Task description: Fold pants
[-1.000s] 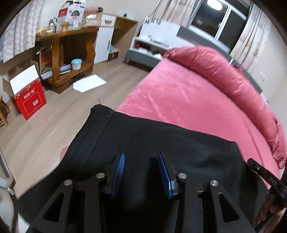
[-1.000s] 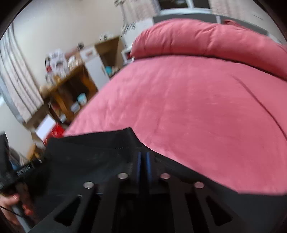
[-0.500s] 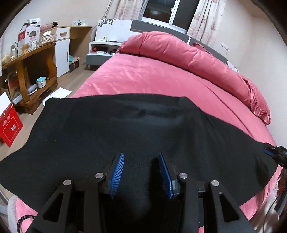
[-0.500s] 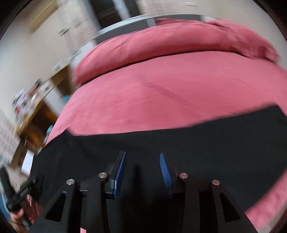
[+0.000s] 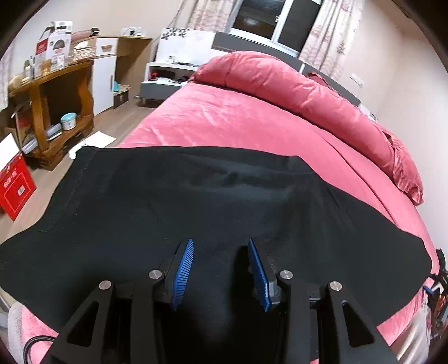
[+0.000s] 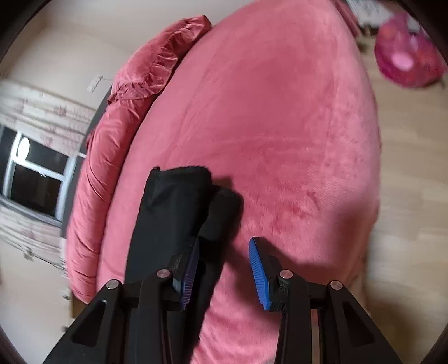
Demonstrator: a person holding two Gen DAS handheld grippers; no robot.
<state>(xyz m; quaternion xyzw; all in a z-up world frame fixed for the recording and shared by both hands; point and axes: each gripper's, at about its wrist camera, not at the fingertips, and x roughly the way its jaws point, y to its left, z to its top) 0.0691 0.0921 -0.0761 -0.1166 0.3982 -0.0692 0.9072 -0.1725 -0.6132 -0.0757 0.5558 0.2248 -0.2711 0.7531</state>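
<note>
Now each hand-held gripper [image 5: 220, 268] gapes empty above black pants [image 5: 196, 201].

Pink bed [image 5: 252, 123], wooden shelf [image 5: 56, 106], wood floor [image 5: 117, 117], dark window [image 5: 260, 16].

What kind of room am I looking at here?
Most likely a home bedroom: a bed with a pink cover, a rolled duvet at its head, a curtained window behind, and a nightstand beside it.
</note>
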